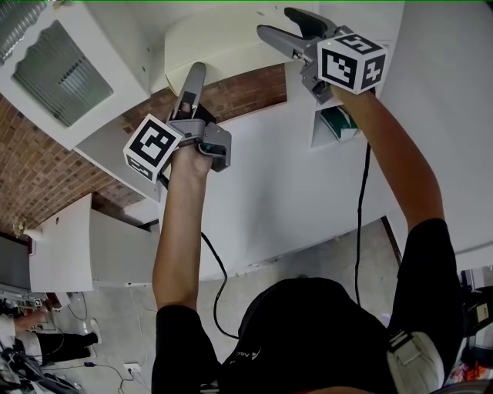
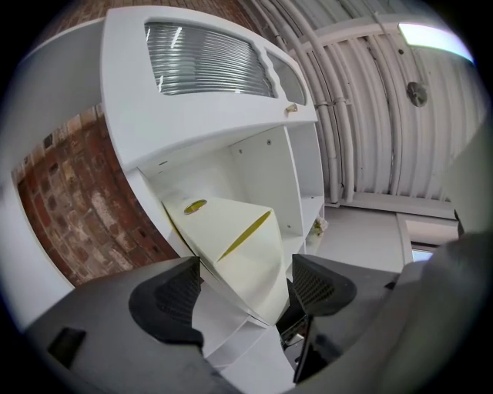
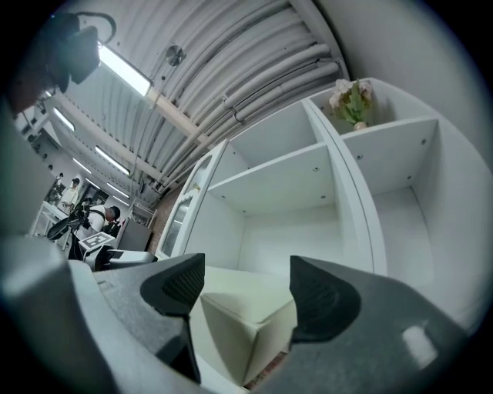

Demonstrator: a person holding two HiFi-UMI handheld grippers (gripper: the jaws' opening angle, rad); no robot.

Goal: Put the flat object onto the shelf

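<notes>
A flat cream box (image 1: 216,50) lies on a board of the white shelf unit (image 1: 262,169), high up. My left gripper (image 1: 196,77) reaches up to the box's near edge. In the left gripper view the box (image 2: 239,246) shows between that gripper's (image 2: 246,288) wide-apart jaws, with a gap beside each pad. My right gripper (image 1: 275,23) stands at the box's right end. In the right gripper view a corner of the box (image 3: 246,315) sits between the spread jaws of that gripper (image 3: 246,288), inside a white compartment (image 3: 285,185). Neither gripper's pads visibly press on the box.
A white cabinet with a ribbed glass door (image 1: 54,69) hangs left of the shelf, against a brick wall (image 1: 38,169). A green thing (image 1: 339,123) lies in a lower compartment. Flowers (image 3: 350,100) stand in an upper right compartment. People (image 3: 85,219) stand far off at left.
</notes>
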